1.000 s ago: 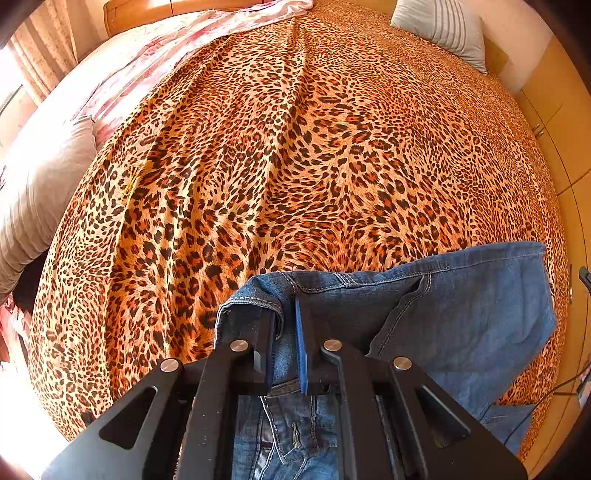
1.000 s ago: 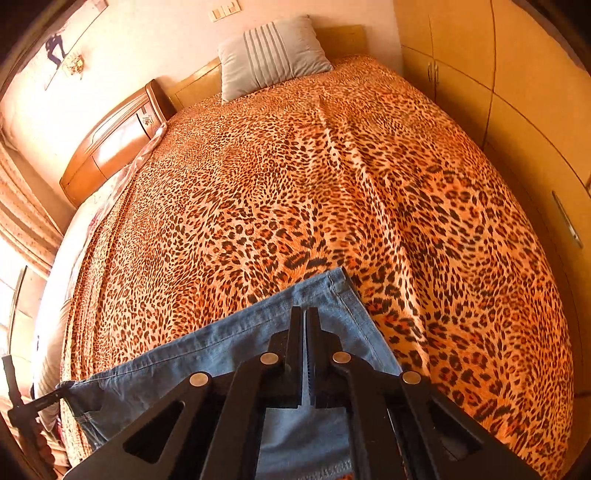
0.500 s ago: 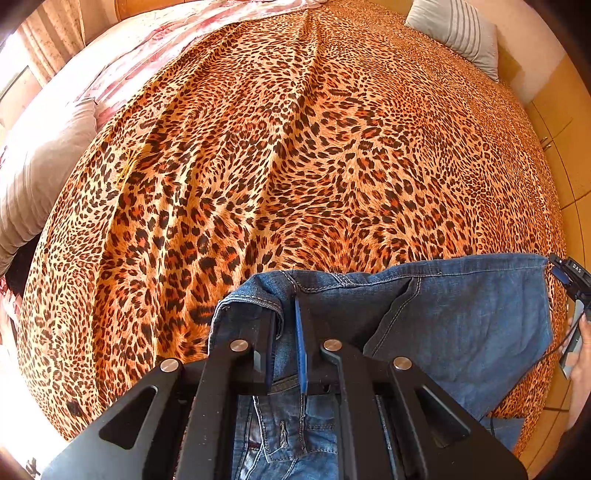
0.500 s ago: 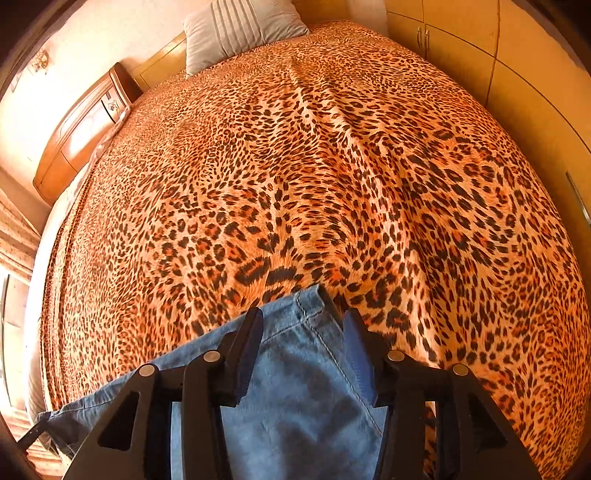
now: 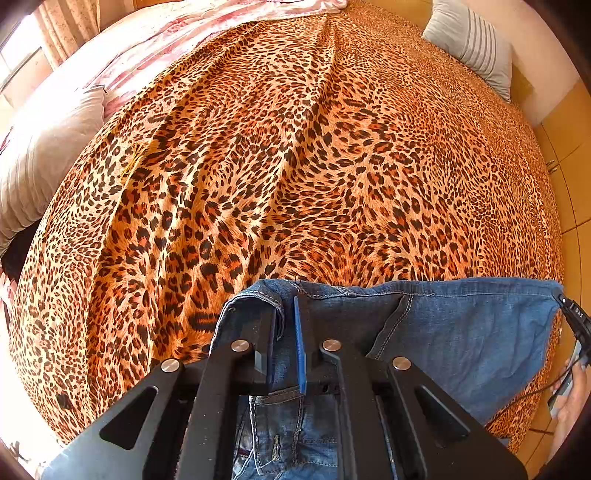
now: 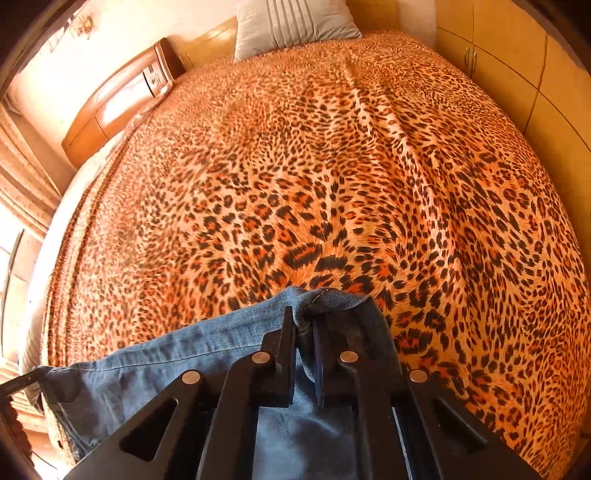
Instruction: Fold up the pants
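Blue denim pants [image 5: 461, 332] lie along the near edge of a bed with a leopard-print cover [image 5: 295, 166]. In the left wrist view my left gripper [image 5: 286, 314] is shut on the waistband corner, with the cloth pinched between its black fingers. In the right wrist view the pants [image 6: 177, 362] stretch off to the left, and my right gripper [image 6: 304, 321] is shut on the bunched hem end of a leg. The right gripper's body and a person's hand [image 5: 570, 387] show at the far right edge of the left wrist view.
A grey striped pillow [image 6: 291, 22] rests at the head of the bed beside a wooden headboard [image 6: 122, 96]. A pink floral sheet [image 5: 166, 40] and another pillow [image 5: 40, 147] lie on the bed's left side. Wooden wardrobe doors [image 6: 517, 62] run close along the right side.
My right gripper sank toward the pants, opened over the hem corner, then shut on it and bunched the denim. My left gripper kept its hold on the waistband, barely moving.
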Demonstrator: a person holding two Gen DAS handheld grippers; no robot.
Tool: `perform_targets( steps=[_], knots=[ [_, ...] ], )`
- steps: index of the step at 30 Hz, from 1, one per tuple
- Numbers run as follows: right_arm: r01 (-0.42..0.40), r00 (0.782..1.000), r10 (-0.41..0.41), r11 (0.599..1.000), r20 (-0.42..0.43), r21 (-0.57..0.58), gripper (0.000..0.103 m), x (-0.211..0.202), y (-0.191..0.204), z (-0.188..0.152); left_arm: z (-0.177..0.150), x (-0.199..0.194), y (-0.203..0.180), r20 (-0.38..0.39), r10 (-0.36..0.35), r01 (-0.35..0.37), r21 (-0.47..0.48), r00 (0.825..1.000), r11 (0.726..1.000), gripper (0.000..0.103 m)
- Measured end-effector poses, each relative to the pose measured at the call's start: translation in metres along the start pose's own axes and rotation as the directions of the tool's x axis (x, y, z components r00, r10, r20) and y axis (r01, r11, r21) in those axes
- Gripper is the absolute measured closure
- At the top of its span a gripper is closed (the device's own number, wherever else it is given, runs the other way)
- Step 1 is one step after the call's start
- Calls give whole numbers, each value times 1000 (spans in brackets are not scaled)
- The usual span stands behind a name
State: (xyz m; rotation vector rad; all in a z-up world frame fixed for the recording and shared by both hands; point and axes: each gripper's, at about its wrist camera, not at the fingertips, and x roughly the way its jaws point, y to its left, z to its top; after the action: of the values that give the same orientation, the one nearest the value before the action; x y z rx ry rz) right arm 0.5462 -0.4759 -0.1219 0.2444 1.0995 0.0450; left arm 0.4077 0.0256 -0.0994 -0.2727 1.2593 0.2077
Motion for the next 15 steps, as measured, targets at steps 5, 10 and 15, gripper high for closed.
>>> perform_targets(
  steps=[5, 10, 15],
  knots=[
    [-67, 993, 66, 998, 95, 10, 96, -64, 8, -24, -14, -28, 6, 65, -20, 22, -18, 998, 1000, 96],
    [-139, 974, 126, 989, 189, 56, 96, -132, 6, -66, -39, -65, 16, 138, -47, 53, -39, 989, 998, 96],
    [-212, 947, 170, 968, 273, 133, 96, -193, -6, -130, -78, -102, 29, 190, -85, 95, -43, 978, 995, 96]
  ],
)
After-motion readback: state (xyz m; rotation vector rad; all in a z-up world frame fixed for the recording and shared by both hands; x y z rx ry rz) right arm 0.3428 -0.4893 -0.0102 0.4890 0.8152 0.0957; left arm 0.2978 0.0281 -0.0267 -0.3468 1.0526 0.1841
